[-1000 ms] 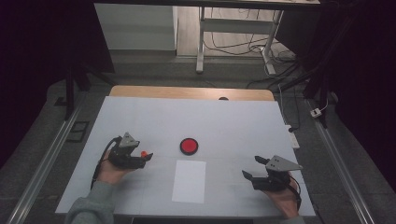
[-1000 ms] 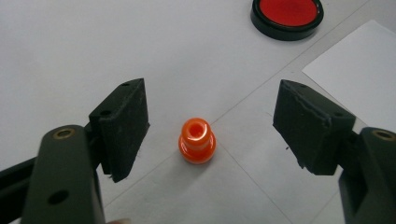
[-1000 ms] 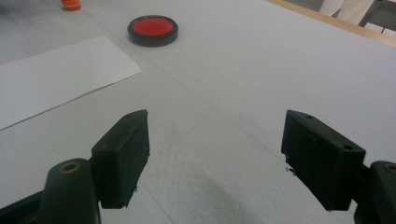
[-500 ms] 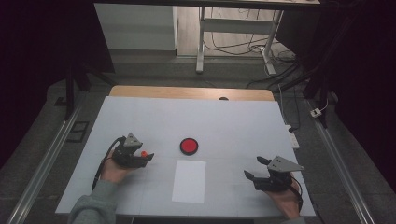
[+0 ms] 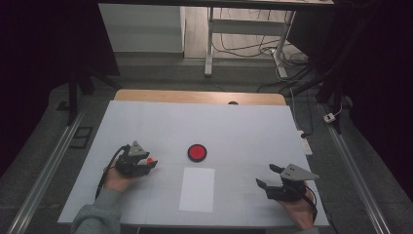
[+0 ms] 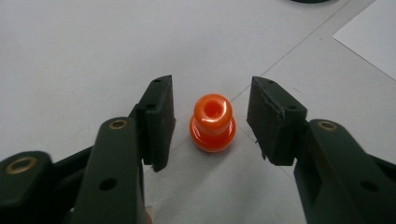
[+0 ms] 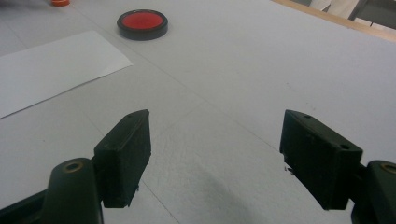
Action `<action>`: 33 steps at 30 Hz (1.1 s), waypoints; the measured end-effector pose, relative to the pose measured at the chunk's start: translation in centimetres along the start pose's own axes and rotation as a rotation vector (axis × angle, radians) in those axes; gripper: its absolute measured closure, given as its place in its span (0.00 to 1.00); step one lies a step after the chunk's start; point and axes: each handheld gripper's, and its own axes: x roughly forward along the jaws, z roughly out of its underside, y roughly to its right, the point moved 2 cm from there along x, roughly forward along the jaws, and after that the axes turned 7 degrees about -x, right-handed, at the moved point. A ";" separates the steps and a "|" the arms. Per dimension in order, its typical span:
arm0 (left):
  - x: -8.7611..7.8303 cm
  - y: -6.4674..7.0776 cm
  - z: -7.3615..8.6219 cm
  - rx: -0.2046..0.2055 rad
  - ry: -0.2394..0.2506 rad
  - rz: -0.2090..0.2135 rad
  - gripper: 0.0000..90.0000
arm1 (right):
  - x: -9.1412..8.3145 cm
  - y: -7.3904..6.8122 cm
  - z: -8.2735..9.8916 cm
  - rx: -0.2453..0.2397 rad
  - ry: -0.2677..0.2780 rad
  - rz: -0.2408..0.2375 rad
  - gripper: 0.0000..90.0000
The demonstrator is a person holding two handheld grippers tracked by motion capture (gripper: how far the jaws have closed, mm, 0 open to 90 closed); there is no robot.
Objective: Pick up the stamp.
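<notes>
A small orange knob-shaped piece (image 6: 212,122) stands upright on the white table, between the jaws of my left gripper (image 6: 211,89). The jaws have just been closing on it. A gap remains on each side, so the pads do not touch it. In the high view the left gripper (image 5: 151,164) lies at the table's left, held by a hand, with the orange piece (image 5: 150,160) at its tips. My right gripper (image 5: 266,175) rests at the front right, its jaws wide open with nothing between them (image 7: 215,126).
A red disc in a black rim (image 5: 197,152) lies at the table's middle, with a white sheet of paper (image 5: 197,189) just in front of it. The table's wooden edge (image 5: 195,96) runs along the far side. Table legs and cables lie beyond.
The left gripper's jaws have drawn closer together around the orange piece. Both hands stay about where they were.
</notes>
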 end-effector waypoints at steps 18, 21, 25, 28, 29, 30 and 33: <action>0.2 -0.2 0.2 -0.006 -0.009 0.017 0.79 | -0.1 0.0 0.0 0.002 0.002 0.005 0.27; 0.2 -0.2 0.2 -0.007 -0.010 0.016 0.80 | -0.1 0.0 0.1 0.004 0.005 0.006 0.27; 0.0 -0.2 0.1 -0.010 0.006 0.019 0.80 | -0.1 0.0 0.1 0.005 0.003 0.008 0.28; -0.2 -0.2 0.0 -0.016 0.015 0.032 0.80 | -0.1 0.0 0.1 0.003 0.003 0.007 0.28; -0.3 -0.2 0.0 -0.018 0.017 0.034 0.80 | -0.1 0.0 0.1 0.004 0.006 0.007 0.28; -0.3 -0.2 0.0 -0.020 0.020 0.038 0.80 | -0.1 0.0 0.1 0.004 0.006 0.007 0.28; -0.5 -0.1 0.0 -0.025 0.028 0.050 0.80 | -0.1 0.0 0.1 0.003 0.005 0.009 0.28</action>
